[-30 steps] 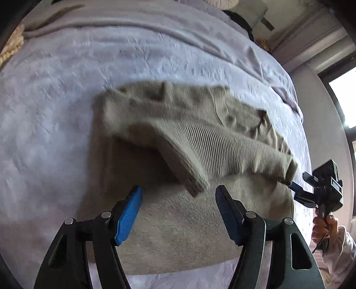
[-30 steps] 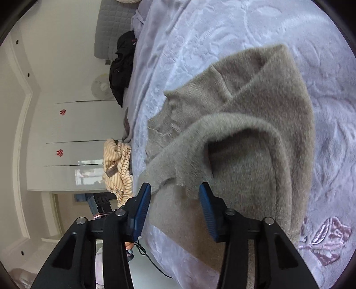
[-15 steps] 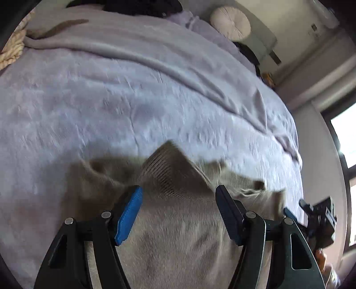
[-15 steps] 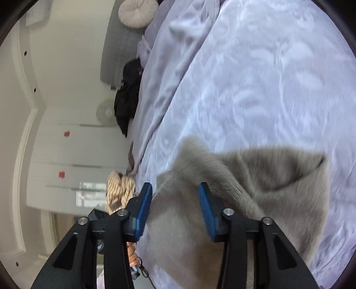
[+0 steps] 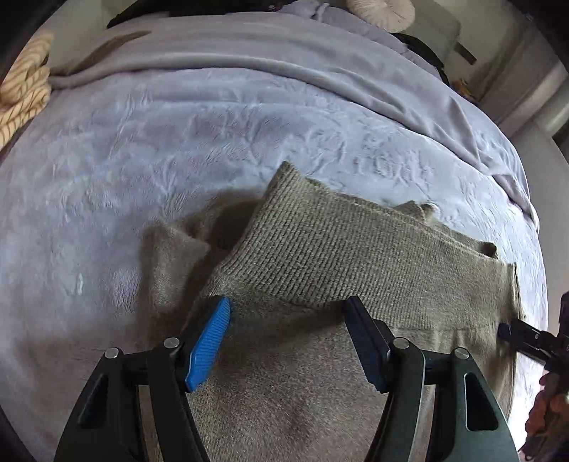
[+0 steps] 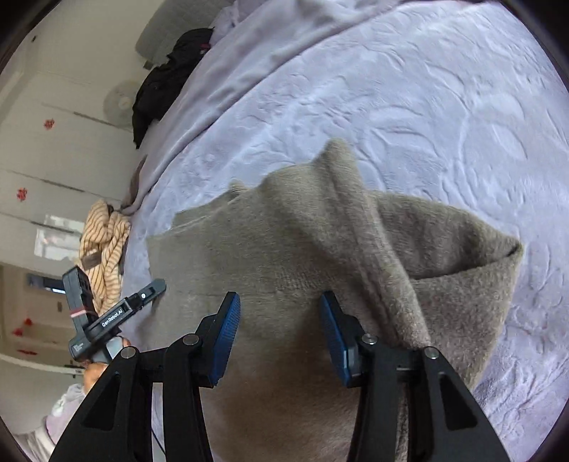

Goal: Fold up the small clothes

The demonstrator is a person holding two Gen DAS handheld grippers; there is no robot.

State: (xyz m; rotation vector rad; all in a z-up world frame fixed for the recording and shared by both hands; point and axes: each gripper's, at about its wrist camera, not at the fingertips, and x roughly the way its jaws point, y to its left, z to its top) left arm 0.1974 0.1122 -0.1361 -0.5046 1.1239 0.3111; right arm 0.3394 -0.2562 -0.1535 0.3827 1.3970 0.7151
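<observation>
Lavender bedspread [image 5: 142, 142] under taupe sweater [image 5: 320, 256], seemingly just beyond both released hand-held grippers: left [image 5: 286, 337], right [image 6: 279, 336].

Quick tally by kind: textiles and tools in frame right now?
Taupe knit sweater: 1
Striped beige garment: 1
Black clothing pile: 1
Lavender bedspread: 1
Round cushion: 1
Tools: 2, left tool and right tool, both open over the sweater
Total: 7
</observation>
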